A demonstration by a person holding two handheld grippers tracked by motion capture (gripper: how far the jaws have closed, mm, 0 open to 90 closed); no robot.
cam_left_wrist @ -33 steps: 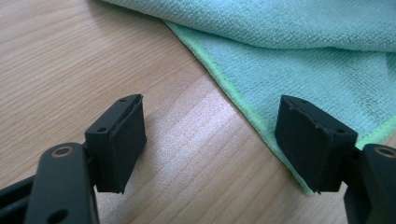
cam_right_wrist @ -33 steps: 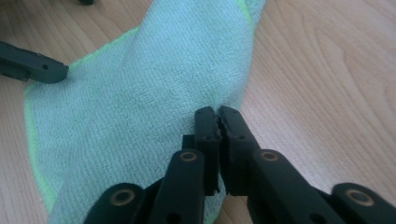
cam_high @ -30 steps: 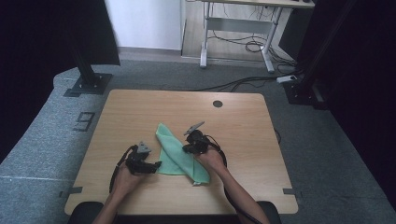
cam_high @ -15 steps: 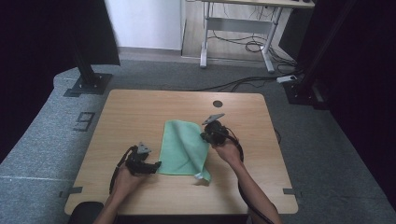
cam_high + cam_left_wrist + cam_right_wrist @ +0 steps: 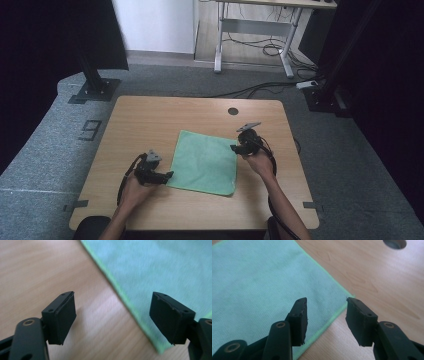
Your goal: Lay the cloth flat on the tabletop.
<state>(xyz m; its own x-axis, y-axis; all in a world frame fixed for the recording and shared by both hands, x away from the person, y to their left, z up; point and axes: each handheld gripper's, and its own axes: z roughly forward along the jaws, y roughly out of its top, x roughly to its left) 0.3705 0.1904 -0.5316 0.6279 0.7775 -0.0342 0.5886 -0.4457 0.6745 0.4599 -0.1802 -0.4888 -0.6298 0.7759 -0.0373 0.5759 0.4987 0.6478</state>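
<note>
Spanning the middle of the frame, the table (image 5: 150, 125) carries a green cloth (image 5: 205, 162) lying flat and fully opened near its front half, with a round cable hole (image 5: 233, 111) toward the far edge. Left gripper (image 5: 159, 176): rests just beside the cloth's near left edge, jaws wide apart with nothing between them; its own view shows the cloth's hem (image 5: 130, 305) running diagonally between the two pads, untouched. Right gripper (image 5: 238, 148): hovers at the cloth's far right corner; its jaws have just been opening and now stand apart with nothing clamped, the corner (image 5: 348, 295) lying beneath the gap on the wood. Judged from this layout, the spreading step appears complete: the cloth shows no fold or bunching, and both grippers have let go. What remains, if anything, looks like small straightening of edges or a fresh grasp for a fold; the pictures do not settle which.
</note>
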